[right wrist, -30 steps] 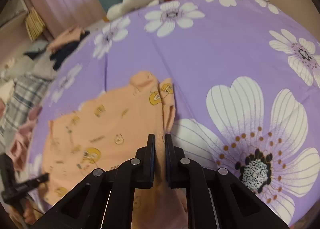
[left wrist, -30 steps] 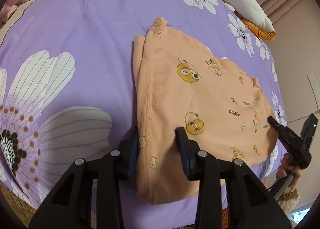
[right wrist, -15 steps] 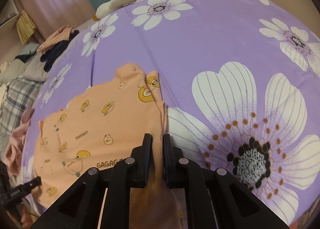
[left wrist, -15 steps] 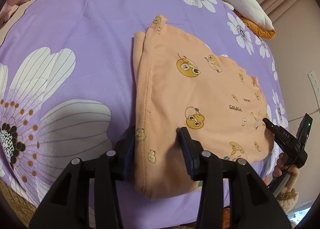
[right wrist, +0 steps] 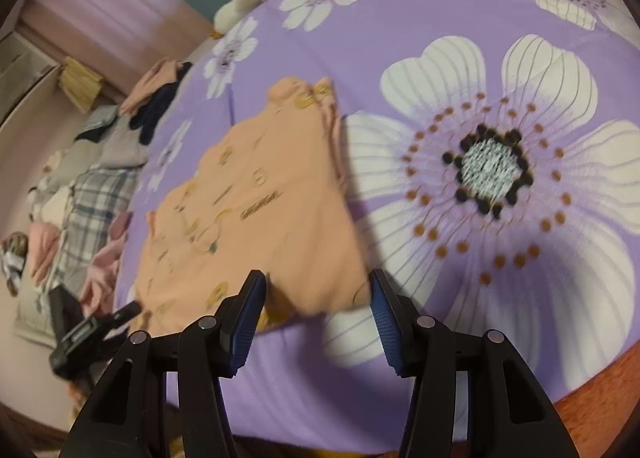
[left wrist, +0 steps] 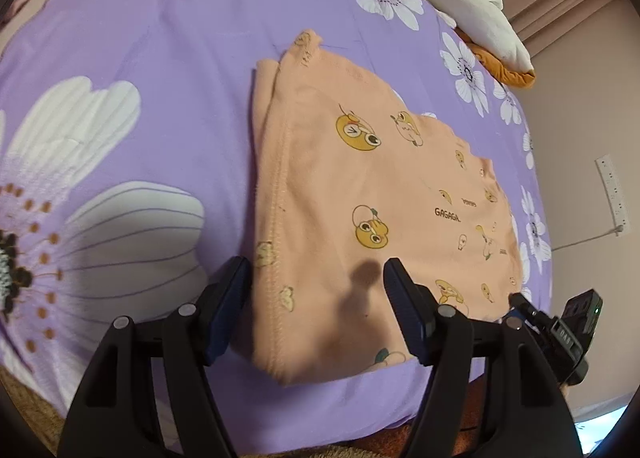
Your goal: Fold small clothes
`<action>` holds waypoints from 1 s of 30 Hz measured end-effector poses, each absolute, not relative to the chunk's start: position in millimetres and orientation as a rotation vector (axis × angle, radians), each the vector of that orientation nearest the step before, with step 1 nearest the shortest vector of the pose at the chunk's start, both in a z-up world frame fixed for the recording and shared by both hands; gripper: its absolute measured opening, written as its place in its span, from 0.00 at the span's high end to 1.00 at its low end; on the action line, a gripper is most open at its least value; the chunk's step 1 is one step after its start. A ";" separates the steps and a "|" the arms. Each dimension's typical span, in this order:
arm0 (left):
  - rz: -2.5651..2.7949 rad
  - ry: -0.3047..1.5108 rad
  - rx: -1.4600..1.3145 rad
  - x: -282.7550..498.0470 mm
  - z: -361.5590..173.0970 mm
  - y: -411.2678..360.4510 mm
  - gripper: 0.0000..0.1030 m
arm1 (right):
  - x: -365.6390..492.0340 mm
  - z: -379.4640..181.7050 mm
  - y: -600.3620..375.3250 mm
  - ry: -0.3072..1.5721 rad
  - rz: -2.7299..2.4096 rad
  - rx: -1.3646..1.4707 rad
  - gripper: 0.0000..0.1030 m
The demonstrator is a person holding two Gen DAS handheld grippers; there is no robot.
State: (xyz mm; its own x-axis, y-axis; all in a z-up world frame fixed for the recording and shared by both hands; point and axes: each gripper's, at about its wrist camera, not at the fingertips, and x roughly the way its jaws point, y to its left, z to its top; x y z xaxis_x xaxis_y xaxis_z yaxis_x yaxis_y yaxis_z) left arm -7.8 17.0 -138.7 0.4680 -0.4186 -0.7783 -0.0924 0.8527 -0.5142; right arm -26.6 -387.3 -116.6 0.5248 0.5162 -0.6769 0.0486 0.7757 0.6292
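A small peach garment [left wrist: 360,198] with yellow cartoon prints lies folded flat on the purple flowered bedspread [left wrist: 140,78]. My left gripper [left wrist: 316,286] is open, its fingers astride the garment's near corner, holding nothing. In the right wrist view the same garment [right wrist: 256,210] lies ahead, and my right gripper [right wrist: 316,298] is open over its near edge, holding nothing. The right gripper also shows at the lower right of the left wrist view [left wrist: 560,330]. The left gripper shows at the lower left of the right wrist view [right wrist: 92,330].
A white and orange pile of cloth [left wrist: 472,14] lies at the bed's far end. More clothes, plaid, grey, navy and pink [right wrist: 92,186], lie heaped along the bed's left side. The near bed edge [right wrist: 592,390] is close below the grippers. A wall socket [left wrist: 612,194] is at right.
My right gripper has opened and let go of the garment, which now lies flat. My left gripper has opened wider and drawn back slightly.
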 end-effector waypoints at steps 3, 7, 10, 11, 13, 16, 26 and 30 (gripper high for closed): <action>-0.241 1.070 -0.552 -0.6 -141.1 15.0 0.35 | -17.9 -120.7 -383.2 0.993 0.354 0.712 0.49; -0.264 1.065 -0.571 8.6 -143.1 10.5 0.45 | 4.8 -127.8 -370.2 0.980 0.413 0.776 0.49; -0.261 1.069 -0.566 13.0 -144.4 7.2 0.59 | 19.9 -126.8 -361.3 0.966 0.420 0.789 0.51; -0.258 1.069 -0.569 13.4 -144.1 6.3 0.62 | 25.0 -126.0 -359.1 0.963 0.415 0.792 0.55; -0.257 1.072 -0.568 13.7 -142.7 3.0 0.67 | 31.6 -123.9 -354.8 0.966 0.372 0.764 0.82; -0.258 1.066 -0.559 10.1 -138.9 -3.9 0.70 | 29.3 -114.8 -353.6 0.934 0.342 0.753 0.87; -0.429 1.110 -0.561 -9.8 -136.9 -55.9 0.73 | -4.7 -55.3 -389.1 0.733 0.209 0.681 0.88; -0.439 1.126 -0.517 -12.5 -135.4 -67.2 0.69 | -7.6 -52.3 -404.9 0.735 0.102 0.610 0.88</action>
State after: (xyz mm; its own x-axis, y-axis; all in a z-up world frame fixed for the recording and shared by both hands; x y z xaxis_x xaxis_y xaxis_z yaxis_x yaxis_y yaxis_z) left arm -12.5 -67.2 -135.4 0.3693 -0.5744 -0.7305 0.0714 0.8013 -0.5940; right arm -7.6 -404.9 -52.3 0.7454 0.2942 -0.5982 0.1204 0.8231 0.5549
